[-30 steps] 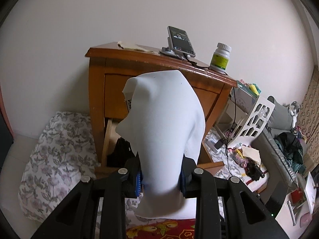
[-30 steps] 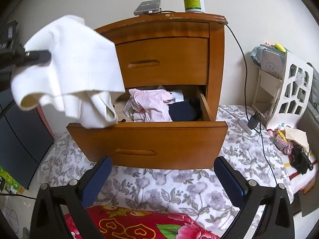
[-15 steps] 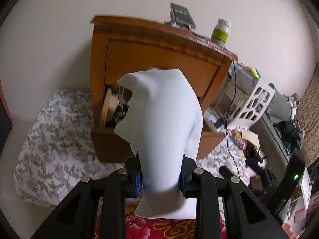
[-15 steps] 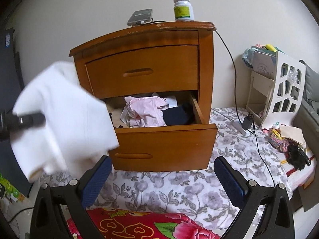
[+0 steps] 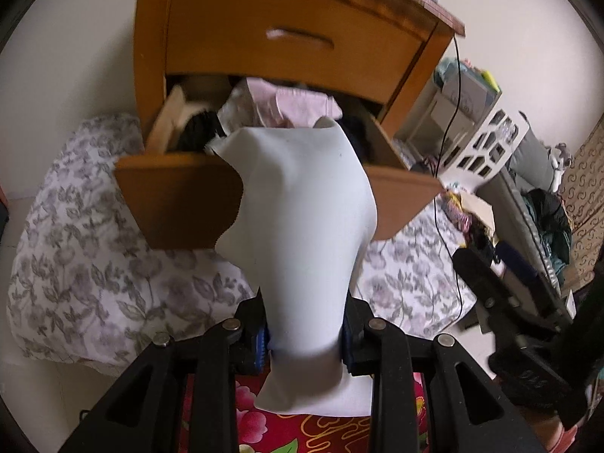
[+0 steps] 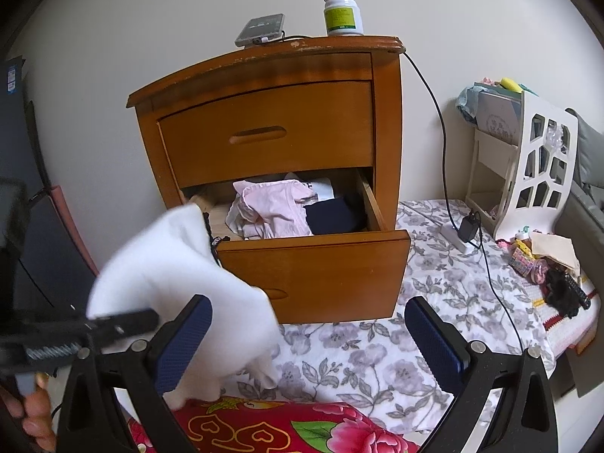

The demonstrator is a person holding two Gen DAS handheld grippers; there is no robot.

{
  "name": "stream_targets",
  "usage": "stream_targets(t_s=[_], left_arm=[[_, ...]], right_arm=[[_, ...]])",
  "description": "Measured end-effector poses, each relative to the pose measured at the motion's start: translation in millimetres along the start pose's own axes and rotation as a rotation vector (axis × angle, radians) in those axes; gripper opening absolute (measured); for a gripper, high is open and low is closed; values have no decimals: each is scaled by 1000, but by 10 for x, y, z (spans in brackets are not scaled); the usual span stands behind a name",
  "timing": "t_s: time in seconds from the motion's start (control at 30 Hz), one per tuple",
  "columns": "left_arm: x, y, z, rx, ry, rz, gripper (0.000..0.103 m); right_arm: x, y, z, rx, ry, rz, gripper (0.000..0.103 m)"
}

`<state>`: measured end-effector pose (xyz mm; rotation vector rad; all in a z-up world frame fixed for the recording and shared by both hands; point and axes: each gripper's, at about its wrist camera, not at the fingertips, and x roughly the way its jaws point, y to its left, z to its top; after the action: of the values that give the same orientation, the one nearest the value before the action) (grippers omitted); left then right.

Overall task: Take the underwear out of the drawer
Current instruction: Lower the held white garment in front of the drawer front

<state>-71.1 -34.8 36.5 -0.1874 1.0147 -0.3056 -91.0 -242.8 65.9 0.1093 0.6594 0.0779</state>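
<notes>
White underwear [image 5: 302, 234] clamped between left gripper [image 5: 305, 339] jaws, clear of the open drawer [image 6: 313, 275], hanging near the red floral cloth [image 6: 264, 430]. Lower onto floral bedding [image 6: 396, 358], then release. Right gripper [image 6: 309, 343] jaws wide apart, empty.

Each gripper was a black plastic frame with two triangular cut-out finger arms. Round silver screw heads sat at the arm joints. The right gripper [image 6: 307, 336] carried dark blue textured pads [image 6: 183, 343] on the inner faces of its fingers. The left gripper [image 5: 305, 336] showed blue pad edges inside black finger blocks. A threaded metal rod [image 6: 49, 351] ran along the left gripper's body.
</notes>
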Motion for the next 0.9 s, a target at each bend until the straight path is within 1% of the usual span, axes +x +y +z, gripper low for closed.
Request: stream_targets(t_s=[0.33, 0.43, 0.6, 0.67, 0.73, 0.83, 0.9], left_arm=[[381, -62, -46, 14, 93, 3, 31], [477, -71, -68, 16, 124, -7, 31], [592, -91, -63, 14, 149, -17, 31], [677, -59, -46, 3, 156, -5, 32], [805, -25, -44, -9, 185, 10, 32], [929, 16, -75, -29, 220, 18, 40], [946, 22, -86, -28, 222, 28, 45]], right_arm=[[80, -18, -14, 3, 21, -2, 103], [103, -20, -20, 1, 28, 0, 103], [147, -30, -26, 2, 38, -2, 103], [165, -32, -28, 3, 42, -3, 103], [181, -30, -31, 1, 47, -2, 103], [195, -38, -35, 0, 51, -3, 103], [208, -56, -36, 4, 53, -6, 103]])
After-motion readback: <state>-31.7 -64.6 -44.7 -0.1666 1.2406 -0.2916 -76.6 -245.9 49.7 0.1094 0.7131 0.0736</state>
